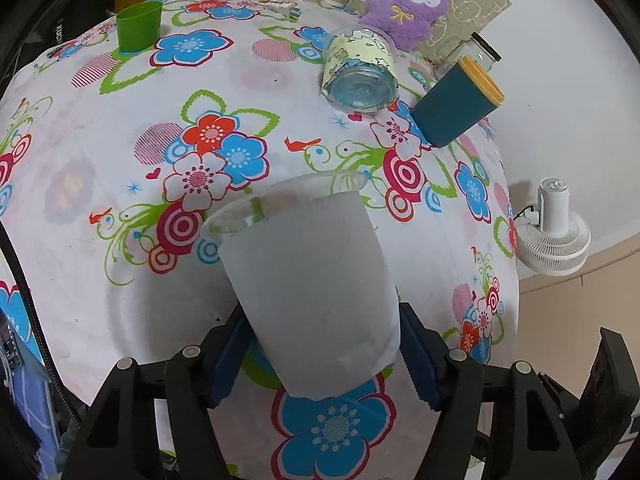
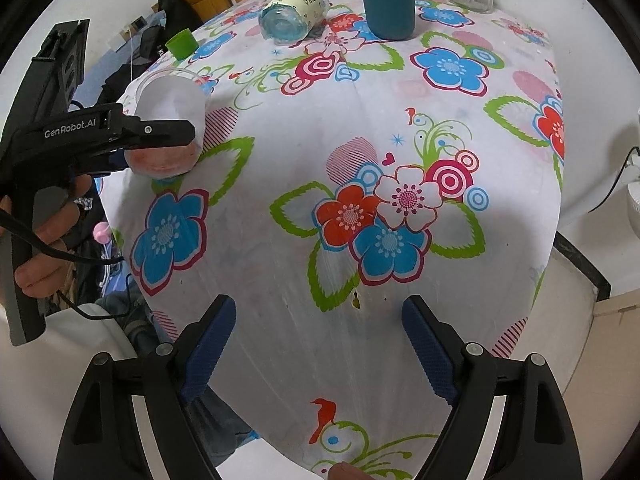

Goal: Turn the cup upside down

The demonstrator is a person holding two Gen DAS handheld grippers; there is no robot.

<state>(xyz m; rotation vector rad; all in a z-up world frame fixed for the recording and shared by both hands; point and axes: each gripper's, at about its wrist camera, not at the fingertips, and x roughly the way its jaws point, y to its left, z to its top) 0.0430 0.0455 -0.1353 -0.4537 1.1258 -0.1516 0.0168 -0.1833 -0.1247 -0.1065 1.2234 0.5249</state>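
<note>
At the desk's [image 2: 280,128] left edge, the left gripper [image 1: 320,356] has its jaws clamped on the frosted cup [image 1: 308,280], held off the cloth and tilted, rim away from the camera. Beyond it stand a green cup [image 1: 139,28], a clear cup on its side [image 1: 360,76] and a teal cup [image 1: 456,104]. Open flowered cloth fills the middle. To the right, the right gripper [image 2: 320,356] hovers, jaws wide and empty, near the front edge.
</note>
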